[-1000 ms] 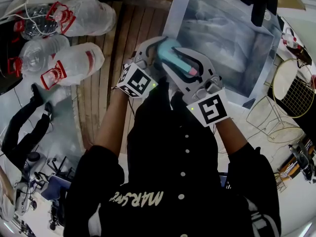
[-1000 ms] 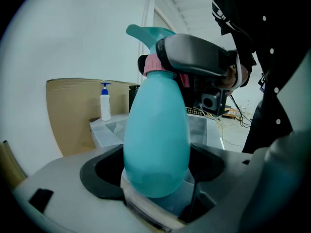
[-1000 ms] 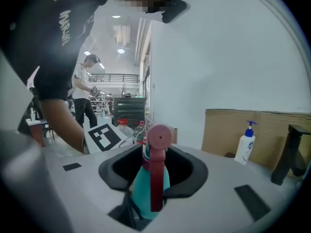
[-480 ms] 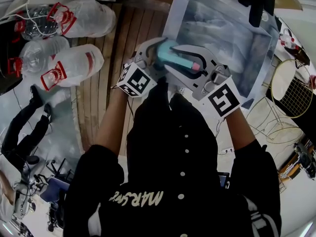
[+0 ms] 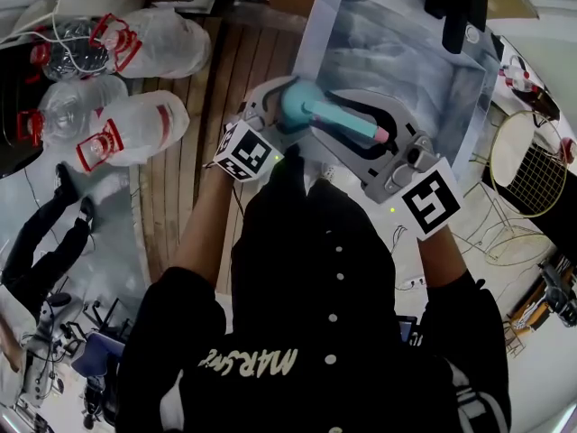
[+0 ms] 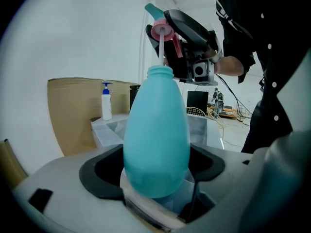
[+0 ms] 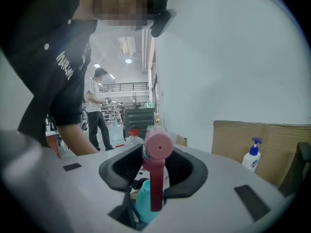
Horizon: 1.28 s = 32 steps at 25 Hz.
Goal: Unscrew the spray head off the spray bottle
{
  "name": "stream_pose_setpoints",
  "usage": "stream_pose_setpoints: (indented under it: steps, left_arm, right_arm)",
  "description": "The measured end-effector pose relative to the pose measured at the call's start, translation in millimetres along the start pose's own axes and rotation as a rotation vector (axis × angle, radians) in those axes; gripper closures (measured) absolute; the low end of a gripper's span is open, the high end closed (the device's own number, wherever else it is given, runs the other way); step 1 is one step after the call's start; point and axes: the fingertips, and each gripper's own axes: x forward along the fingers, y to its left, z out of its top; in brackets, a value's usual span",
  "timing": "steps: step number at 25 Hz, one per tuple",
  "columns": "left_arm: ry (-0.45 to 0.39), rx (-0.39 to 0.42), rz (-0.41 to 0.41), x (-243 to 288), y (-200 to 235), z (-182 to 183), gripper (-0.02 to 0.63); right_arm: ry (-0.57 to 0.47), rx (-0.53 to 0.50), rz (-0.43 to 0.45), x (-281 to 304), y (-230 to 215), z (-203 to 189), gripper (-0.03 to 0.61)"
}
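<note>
The right gripper had risen and swung out to the person's right, carrying the teal-and-pink plastic spray head up off its bottle. Its jaws stood partly closed, clamped on the head across the pink trigger. A thin white dip tube ran from the head down into the open neck, so the head looked unscrewed but not yet clear. Below it, the left gripper had its jaws pressed on the wide base of the teal egg-shaped plastic spray bottle, held in the air before the person with its neck tilted up and away.

The bottle looked light, smooth and thin-walled, likely to slip or dent under a hard squeeze, and best gripped low on its broad belly. The head looked stiff and best taken by its body. The tube seemed bendy and wanted a straight pull.

Beneath lay a brown slatted wooden surface and a shallow grey metal tray, with clear plastic water jugs with red handles to the left. Farther off, a white pump bottle with a blue top stood before a brown cardboard sheet and a white wall. Another person stood in the workshop beyond.
</note>
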Motion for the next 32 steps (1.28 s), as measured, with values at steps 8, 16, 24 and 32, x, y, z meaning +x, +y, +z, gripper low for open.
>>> stream_pose_setpoints:
  steps: [8,16,24,32]
  left_arm:
    - [0.007,0.020,0.005,2,0,1,0.218]
    - [0.011,0.023,0.013,0,-2,-1,0.218]
    - [0.003,0.011,0.015,-3,-1,-1,0.218]
    - [0.008,0.005,0.011,-2,0,-1,0.218]
  right_arm:
    - [-0.099,0.041,-0.043,-24,-9,46,0.423]
    - [-0.172,0.058,-0.079,-41,-16,75,0.423]
    - [-0.193,0.060,-0.112,-51,-22,82,0.425]
    - [-0.177,0.052,-0.133,-54,-25,78,0.423]
